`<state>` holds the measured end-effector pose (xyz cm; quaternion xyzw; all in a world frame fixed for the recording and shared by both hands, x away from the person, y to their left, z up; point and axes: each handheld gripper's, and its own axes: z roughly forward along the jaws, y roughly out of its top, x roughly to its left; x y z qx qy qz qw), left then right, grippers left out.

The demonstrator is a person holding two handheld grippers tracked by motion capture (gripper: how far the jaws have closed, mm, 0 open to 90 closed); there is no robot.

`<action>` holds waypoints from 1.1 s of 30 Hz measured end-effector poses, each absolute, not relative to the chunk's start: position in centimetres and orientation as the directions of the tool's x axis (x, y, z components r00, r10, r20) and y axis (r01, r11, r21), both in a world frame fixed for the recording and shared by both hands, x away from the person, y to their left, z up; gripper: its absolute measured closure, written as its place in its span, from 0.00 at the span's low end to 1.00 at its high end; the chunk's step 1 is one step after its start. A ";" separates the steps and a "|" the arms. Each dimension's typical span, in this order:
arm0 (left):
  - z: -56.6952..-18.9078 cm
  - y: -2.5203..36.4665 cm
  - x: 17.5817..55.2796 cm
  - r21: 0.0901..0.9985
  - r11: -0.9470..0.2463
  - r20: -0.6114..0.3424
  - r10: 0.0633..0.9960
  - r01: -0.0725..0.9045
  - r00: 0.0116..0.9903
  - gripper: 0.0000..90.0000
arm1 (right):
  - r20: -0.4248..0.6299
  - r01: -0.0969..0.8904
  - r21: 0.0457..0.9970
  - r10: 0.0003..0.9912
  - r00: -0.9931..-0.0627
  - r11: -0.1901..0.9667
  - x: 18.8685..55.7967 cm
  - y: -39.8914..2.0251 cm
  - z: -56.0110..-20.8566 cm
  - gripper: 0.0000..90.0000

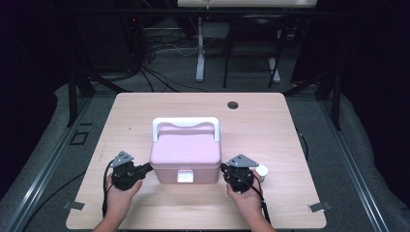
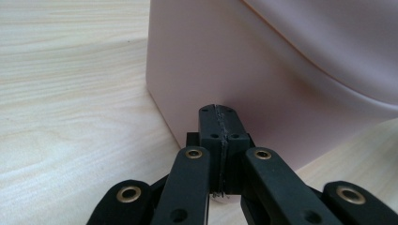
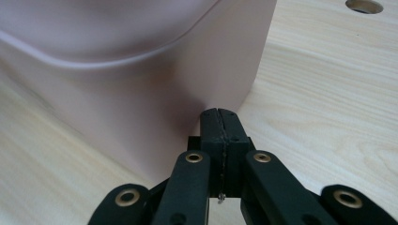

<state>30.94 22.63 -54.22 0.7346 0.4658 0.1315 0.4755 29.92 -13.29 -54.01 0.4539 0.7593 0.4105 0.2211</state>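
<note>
Right now the pink box (image 1: 186,153) sits at the centre of the high view on the wooden table (image 1: 270,121), its white handle (image 1: 186,123) lying back over the lid toward the top of the frame and its white latch (image 1: 185,176) facing the bottom edge. The left gripper (image 1: 148,167) comes in from the lower left and the right gripper (image 1: 224,168) from the lower right, each with its jaws pressed together on nothing, the tips set against the box's two side walls near its front corners. In the left gripper view the closed tips (image 2: 218,112) meet the pink wall low down; the right gripper view shows the same at the other side (image 3: 219,114). A small white object (image 1: 261,171) lies just beside the right gripper.

The step in hand looks like bracing or squaring the box between the two closed tips. Next, I judge, the box needs even pressure from both sides so it slides without twisting, or one gripper must free itself to reach the latch.
</note>
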 end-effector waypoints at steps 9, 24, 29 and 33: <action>-54.0 22.4 29.1 0.815 -0.147 -0.243 0.791 0.560 0.561 1.00 | 0.022 0.509 0.812 0.858 -0.514 0.284 28.1 -13.9 -53.8 1.00; -54.0 22.4 26.6 0.807 -0.158 -0.259 0.772 0.569 0.581 1.00 | 0.000 0.502 0.800 0.837 -0.547 0.328 24.8 -14.4 -53.5 1.00; -54.0 22.4 26.0 0.805 -0.158 -0.264 0.768 0.572 0.584 1.00 | 0.005 0.503 0.801 0.836 -0.548 0.325 24.1 -14.5 -53.6 1.00; -53.9 22.2 25.7 0.806 -0.170 -0.254 0.765 0.567 0.591 1.00 | 0.010 0.505 0.801 0.837 -0.548 0.321 23.8 -14.7 -53.5 1.00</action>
